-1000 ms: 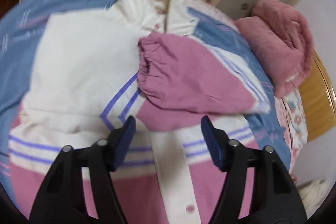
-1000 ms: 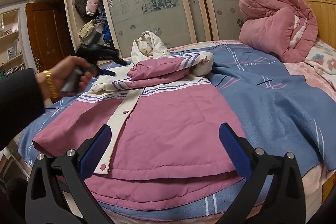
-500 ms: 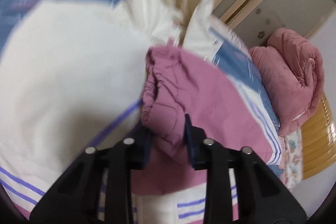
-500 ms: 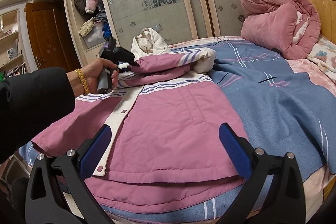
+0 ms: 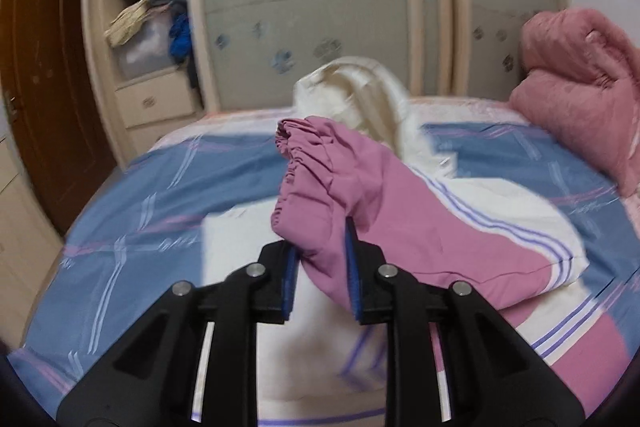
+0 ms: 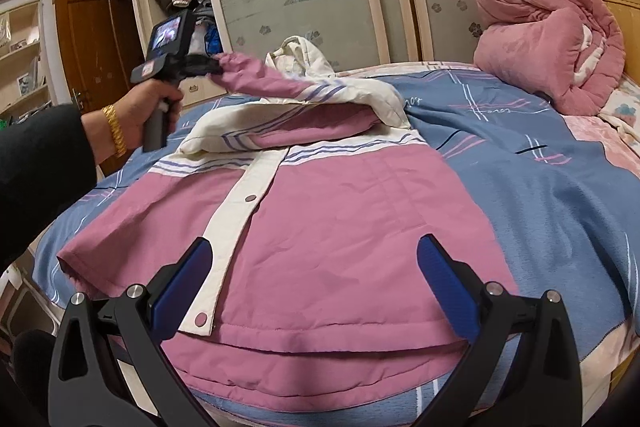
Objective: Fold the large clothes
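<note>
**Sleeve cuff pinched and lifted, jacket flat on the bed**

Left wrist view: the left hand-held gripper (image 5: 320,267) fills the lower middle of the frame, its two black arms reaching up from the bottom edge. Its blue-padded fingers (image 5: 289,283) are nearly together, with the pink sleeve (image 5: 360,195) clamped between them just behind the gathered cuff (image 5: 298,143). The cuff stands above the fingers, pointing to the upper middle of the frame; the sleeve's long axis runs from there down to the right, ending in white cloth with purple stripes. The cream hood (image 5: 356,91) sits behind the cuff. Below lies the blue striped bedspread (image 5: 140,195). A rolled pink quilt (image 5: 580,83) is at the right edge. This view is blurred, and no writing can be read in it.

Right wrist view: the right hand-held gripper (image 6: 316,291) sits at the bottom, its jaws spread wide and holding nothing, hovering over the hem of the jacket (image 6: 320,235). The jacket lies flat on the bed, front up, hem toward the bottom of the frame and hood toward the upper middle, its white snap-button strip running upward. At the left, a hand (image 6: 148,115) in a dark sleeve, with a gold bracelet (image 6: 114,131) on the wrist, grips the other tool's handle upright and holds the sleeve cuff raised off the bed. Small script is stitched on the bedspread to the right of the hood; it is too small to read with certainty.
</note>
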Available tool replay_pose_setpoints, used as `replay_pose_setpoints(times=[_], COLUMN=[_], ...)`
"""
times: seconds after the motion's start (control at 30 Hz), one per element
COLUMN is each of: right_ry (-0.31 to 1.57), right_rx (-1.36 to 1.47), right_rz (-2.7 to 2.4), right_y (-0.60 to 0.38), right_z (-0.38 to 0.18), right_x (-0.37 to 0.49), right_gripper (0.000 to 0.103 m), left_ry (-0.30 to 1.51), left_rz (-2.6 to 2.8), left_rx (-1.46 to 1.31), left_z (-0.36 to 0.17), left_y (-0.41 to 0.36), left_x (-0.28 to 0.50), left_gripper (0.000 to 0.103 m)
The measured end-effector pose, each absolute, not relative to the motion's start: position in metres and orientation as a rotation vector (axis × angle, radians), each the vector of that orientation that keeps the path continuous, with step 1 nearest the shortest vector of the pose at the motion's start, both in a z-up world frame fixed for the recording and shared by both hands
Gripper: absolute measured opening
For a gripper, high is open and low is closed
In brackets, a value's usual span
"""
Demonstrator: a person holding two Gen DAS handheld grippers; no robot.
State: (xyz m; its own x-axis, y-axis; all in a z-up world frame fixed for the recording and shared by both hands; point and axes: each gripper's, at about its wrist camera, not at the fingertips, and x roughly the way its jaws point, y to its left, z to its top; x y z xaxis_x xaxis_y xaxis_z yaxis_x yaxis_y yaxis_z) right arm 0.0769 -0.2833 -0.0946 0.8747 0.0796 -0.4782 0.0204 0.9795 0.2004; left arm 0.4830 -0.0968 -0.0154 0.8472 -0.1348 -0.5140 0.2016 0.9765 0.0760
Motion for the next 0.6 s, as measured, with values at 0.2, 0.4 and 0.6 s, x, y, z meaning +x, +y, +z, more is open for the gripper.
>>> replay_pose_setpoints(times=[0.2,0.4,0.6], right_ry=[0.523,0.533,0.516], right_rx=[0.194,0.175,0.193], right_rz=[0.029,0.022,0.011], right_y=[-0.279,-0.273,-0.272], right_z=[-0.097,-0.099,-0.098], right_x=[0.082,0.086,0.085], right_gripper=[0.102,0.102,0.102], left_ry=[0.674,0.734,0.680], left_rz=[-0.141,-0.034,-0.045], left_rx=[0.085,0.128,0.144], left_z=[-0.076,-0.103,-0.060], left_y=[-0.054,-0.044,-0.021], left_x=[0.485,0.481,0.429], left_gripper=[0.024,0.101,0.101])
